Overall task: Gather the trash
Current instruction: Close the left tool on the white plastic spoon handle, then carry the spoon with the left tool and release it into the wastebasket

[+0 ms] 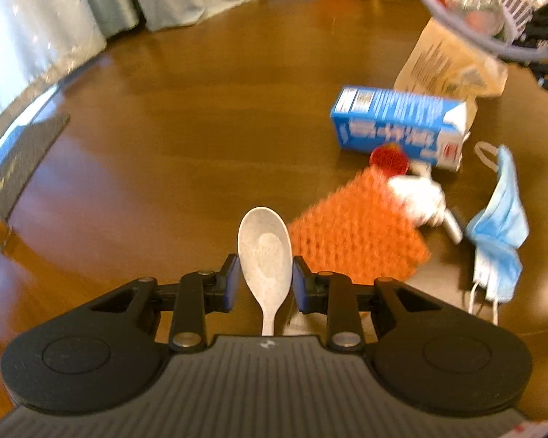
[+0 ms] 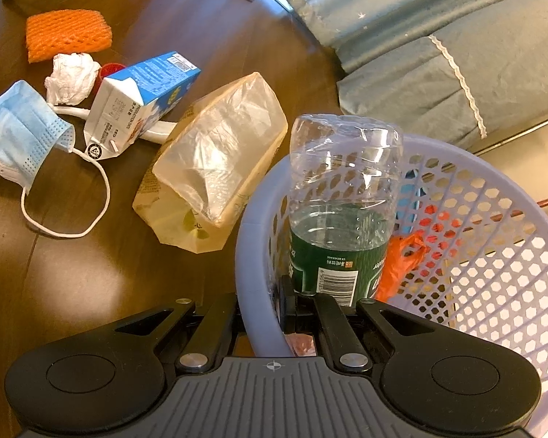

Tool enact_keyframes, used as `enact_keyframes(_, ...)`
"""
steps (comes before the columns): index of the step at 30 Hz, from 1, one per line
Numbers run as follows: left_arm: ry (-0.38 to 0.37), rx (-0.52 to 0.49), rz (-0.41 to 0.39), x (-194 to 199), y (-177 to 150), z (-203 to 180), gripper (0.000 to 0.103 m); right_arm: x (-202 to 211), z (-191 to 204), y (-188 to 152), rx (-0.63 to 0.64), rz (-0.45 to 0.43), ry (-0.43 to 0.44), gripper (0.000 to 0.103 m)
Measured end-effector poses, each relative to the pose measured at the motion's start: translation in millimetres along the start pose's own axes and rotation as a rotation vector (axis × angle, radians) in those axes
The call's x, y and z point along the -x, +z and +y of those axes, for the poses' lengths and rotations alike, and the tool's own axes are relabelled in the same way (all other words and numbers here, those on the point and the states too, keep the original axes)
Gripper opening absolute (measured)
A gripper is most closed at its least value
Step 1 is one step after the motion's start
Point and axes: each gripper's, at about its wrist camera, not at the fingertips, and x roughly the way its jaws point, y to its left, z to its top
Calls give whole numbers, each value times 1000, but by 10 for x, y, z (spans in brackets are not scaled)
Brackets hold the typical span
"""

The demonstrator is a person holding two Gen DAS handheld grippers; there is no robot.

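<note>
My left gripper (image 1: 265,284) is shut on a speckled white spoon (image 1: 265,252), held above the brown table. To its right lie an orange foam net (image 1: 358,233), a crumpled tissue (image 1: 420,197), a red cap (image 1: 389,158), a blue milk carton (image 1: 394,127), a blue face mask (image 1: 500,226) and a clear plastic bag (image 1: 449,62). My right gripper (image 2: 263,314) is shut on the rim of the lavender basket (image 2: 259,219), beside the plastic bag (image 2: 219,160). Inside the basket stand a clear bottle (image 2: 343,189) with a green label and an orange plastic scrap (image 2: 398,266).
Pale curtains (image 1: 73,18) hang past the table's far left edge, and a dark mat (image 1: 14,168) lies at the left. Grey-blue fabric (image 2: 438,54) hangs close behind the basket. A white tube (image 2: 157,131) pokes out from under the carton (image 2: 146,98).
</note>
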Motion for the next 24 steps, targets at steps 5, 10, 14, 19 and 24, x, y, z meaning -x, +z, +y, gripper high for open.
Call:
enact_keyframes(5,-16,-9,-57,94,270,-34,0,0,-10,8,-7,1,-3,1)
enact_keyframes(10,-41,-13,-79,88,389,-85,0,2,-12,7,-10,0,-2,1)
enact_keyframes(14,-55,-21,-62,55,378,-86,0,4,-8,8,-13,-1,-3,1)
enact_keyframes(19,-65,-32,-80,139,431,-113,0,5,-8,19,-16,1,-3,1)
enact_keyframes(24,-93,-59,-145,302,739,-157,0,0,-5,25,-12,4,1,1)
